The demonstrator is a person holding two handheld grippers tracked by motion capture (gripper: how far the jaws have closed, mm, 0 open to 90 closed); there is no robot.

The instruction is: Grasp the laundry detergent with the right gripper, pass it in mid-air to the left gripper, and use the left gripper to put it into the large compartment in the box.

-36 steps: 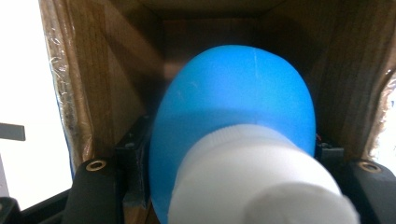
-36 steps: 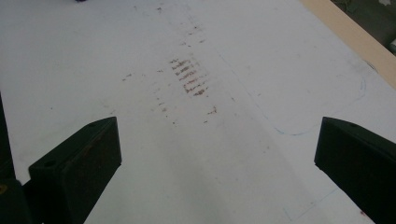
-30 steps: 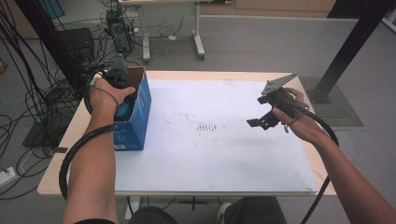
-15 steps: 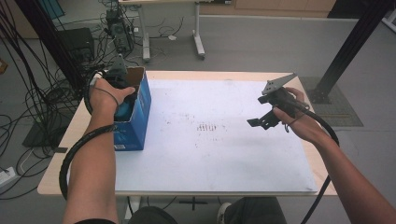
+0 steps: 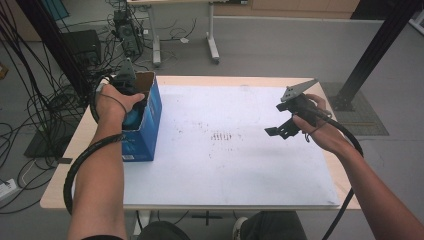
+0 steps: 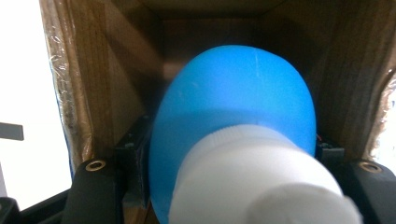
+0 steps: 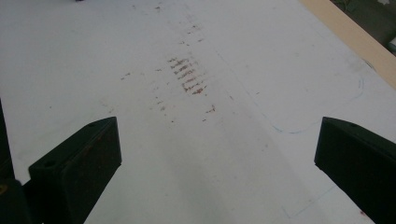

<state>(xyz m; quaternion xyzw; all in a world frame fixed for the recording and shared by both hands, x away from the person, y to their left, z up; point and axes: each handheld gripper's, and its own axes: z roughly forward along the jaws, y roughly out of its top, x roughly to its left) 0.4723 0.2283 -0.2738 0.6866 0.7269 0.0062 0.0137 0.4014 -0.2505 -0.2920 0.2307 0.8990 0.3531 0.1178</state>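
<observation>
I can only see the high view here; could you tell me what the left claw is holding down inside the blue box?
Observer: In the left gripper view, the left claw is shut on a blue bottle with a white cap, inside the blue box.
Operator: Thank you. Is the bottle at the bottom yet?
Observer: I cannot tell; brown cardboard walls surround it on both sides, and the floor of the box is hidden behind the bottle.
Operator: And the right claw?
Observer: The right claw is open with nothing between its jaws, above the white sheet near a patch of brown marks.
</observation>
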